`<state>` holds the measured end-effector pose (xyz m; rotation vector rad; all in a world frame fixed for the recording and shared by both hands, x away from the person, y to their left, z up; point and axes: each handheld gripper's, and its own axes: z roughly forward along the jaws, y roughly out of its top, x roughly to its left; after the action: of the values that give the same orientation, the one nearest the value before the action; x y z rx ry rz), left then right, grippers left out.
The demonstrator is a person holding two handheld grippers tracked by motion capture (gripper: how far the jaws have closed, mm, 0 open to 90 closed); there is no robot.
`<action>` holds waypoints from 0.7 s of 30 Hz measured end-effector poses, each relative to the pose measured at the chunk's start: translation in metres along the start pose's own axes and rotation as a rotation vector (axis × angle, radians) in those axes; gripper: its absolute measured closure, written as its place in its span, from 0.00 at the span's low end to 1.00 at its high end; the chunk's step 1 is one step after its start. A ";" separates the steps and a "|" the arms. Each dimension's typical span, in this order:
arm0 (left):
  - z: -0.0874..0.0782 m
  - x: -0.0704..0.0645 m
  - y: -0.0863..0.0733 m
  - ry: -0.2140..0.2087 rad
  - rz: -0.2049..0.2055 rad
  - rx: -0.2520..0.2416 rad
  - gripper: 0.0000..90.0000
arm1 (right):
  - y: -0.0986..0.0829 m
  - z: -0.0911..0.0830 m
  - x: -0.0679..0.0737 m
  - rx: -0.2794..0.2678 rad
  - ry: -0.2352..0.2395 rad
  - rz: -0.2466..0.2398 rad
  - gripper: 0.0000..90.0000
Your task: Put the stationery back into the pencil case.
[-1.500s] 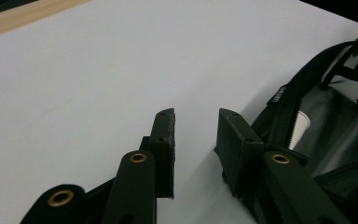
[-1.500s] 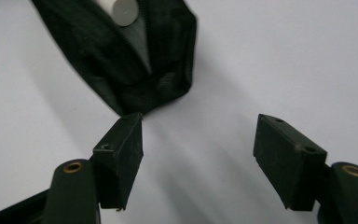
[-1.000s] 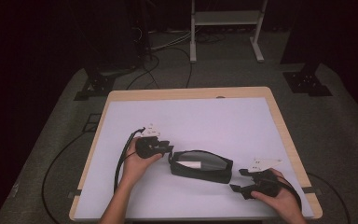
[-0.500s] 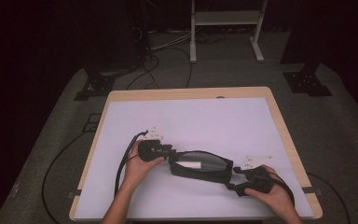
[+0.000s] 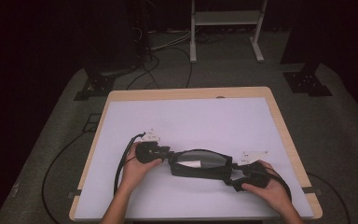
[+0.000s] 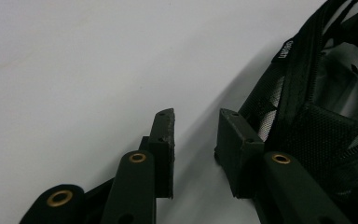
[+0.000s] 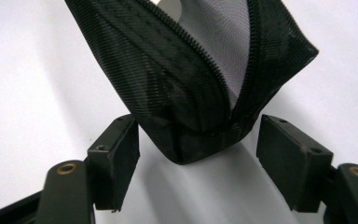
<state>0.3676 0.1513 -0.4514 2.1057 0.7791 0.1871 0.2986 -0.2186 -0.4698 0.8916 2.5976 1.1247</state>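
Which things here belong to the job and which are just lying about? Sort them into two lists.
In the job:
- black zip pouch, open on the table
- left gripper, jaws open beside the pouch's end
- right gripper, jaws open around the pouch's other end

Just lying about:
- floor cables
- white stand behind the table

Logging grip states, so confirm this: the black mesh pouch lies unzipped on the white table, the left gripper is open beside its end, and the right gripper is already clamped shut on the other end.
One error: the right gripper is not clamped. The right gripper view shows its jaws open, standing apart on either side of the end of the pouch. The rest holds: unzipped pouch, white table, left gripper open beside its end.
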 end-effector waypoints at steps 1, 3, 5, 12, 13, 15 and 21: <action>0.000 0.000 0.000 0.000 0.000 -0.002 0.74 | 0.001 0.000 -0.001 -0.001 0.001 0.000 0.33; -0.002 -0.001 0.000 0.000 0.004 0.003 0.74 | 0.002 0.001 -0.003 -0.001 -0.001 -0.003 0.33; -0.002 -0.002 0.000 -0.002 0.002 0.000 0.74 | 0.004 0.002 -0.005 -0.001 -0.008 -0.006 0.33; -0.003 -0.003 0.000 -0.004 0.007 -0.001 0.74 | 0.010 0.004 -0.012 -0.007 -0.015 -0.003 0.33; -0.003 -0.003 0.000 -0.004 0.007 -0.003 0.74 | 0.010 0.004 -0.013 -0.008 -0.018 -0.004 0.33; -0.003 -0.003 0.000 -0.003 0.006 -0.003 0.74 | 0.011 0.004 -0.014 -0.007 -0.020 -0.005 0.33; -0.010 0.000 0.000 0.014 -0.004 -0.011 0.72 | 0.009 -0.001 -0.012 -0.020 -0.023 0.000 0.32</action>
<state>0.3639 0.1581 -0.4457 2.0943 0.7889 0.2040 0.3123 -0.2211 -0.4637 0.8953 2.5632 1.1325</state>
